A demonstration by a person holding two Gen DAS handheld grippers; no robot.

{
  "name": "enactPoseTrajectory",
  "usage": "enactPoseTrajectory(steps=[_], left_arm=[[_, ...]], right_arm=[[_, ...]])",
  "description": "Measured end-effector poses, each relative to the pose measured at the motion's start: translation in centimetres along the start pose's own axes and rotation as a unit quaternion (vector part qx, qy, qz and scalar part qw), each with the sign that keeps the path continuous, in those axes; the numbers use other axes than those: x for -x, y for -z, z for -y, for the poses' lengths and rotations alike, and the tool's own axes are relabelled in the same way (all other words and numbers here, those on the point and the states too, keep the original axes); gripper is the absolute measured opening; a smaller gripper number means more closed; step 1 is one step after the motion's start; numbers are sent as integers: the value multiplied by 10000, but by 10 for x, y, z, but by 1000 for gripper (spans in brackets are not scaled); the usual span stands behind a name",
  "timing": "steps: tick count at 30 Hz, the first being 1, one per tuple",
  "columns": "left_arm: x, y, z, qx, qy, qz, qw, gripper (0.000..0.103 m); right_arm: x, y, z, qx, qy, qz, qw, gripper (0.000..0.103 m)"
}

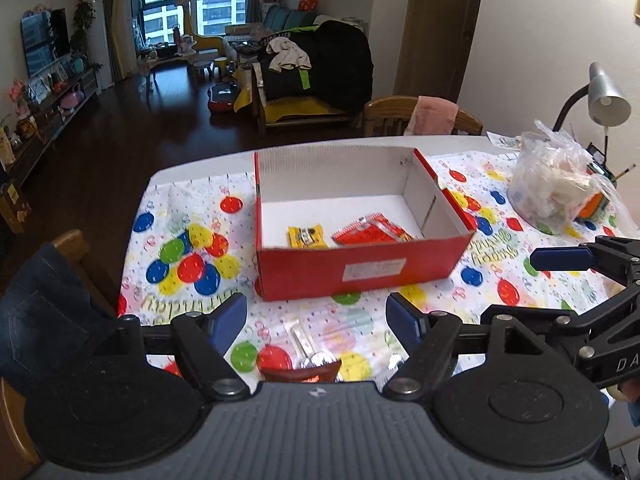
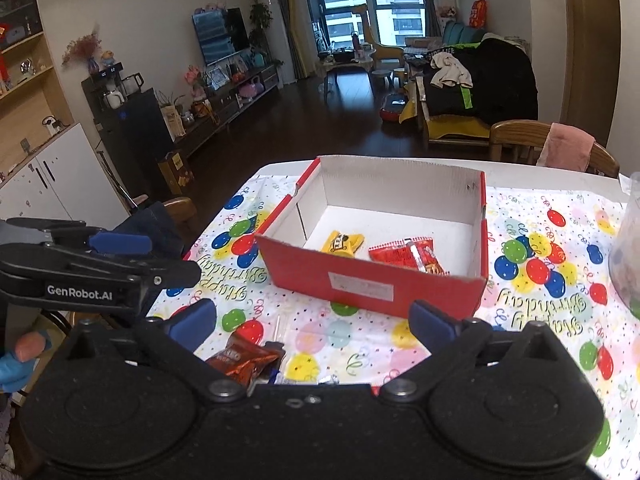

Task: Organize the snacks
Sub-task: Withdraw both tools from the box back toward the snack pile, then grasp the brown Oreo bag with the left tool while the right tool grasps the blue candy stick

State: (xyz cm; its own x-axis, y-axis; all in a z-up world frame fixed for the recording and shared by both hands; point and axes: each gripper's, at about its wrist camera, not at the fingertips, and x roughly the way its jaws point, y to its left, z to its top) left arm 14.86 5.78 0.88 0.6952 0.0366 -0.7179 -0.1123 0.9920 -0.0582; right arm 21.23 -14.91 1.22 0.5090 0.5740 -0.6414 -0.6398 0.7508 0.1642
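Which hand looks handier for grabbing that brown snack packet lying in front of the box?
Left, probably. The brown packet lies centred between the open left gripper; for the right gripper it sits off to one side.

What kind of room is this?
Probably a home's living and dining room: a table with a balloon birthday tablecloth, a TV on the wall, and a sofa by the big window.

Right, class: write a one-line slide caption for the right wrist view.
Open right gripper hovers before a red box holding two snack packets, brown packet waiting on the balloon tablecloth.
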Motion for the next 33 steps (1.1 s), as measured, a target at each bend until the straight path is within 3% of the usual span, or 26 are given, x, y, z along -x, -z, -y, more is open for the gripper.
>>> enactPoseTrajectory(steps=[9, 19, 23, 26, 33], left_arm=[[-7, 33, -10, 106, 1, -216, 9997, 81], [-42, 62, -20, 326, 24, -898, 9954, 81], [-62, 70, -25, 485, 236, -1287, 9902, 81], [-80, 75, -34, 802, 596, -1724, 9799, 81], [-104, 75, -43, 1101, 549, -1988, 9723, 81]], right_arm=[[5, 46, 2, 4, 289, 103, 9995, 103], [-11, 104, 13, 296, 602, -538, 9963, 103], [-23, 123, 17, 473, 727, -928, 9919, 98], [-31, 133, 21, 465, 695, -1155, 9898, 94], [-40, 146, 30, 408, 712, -1418, 9865, 86]])
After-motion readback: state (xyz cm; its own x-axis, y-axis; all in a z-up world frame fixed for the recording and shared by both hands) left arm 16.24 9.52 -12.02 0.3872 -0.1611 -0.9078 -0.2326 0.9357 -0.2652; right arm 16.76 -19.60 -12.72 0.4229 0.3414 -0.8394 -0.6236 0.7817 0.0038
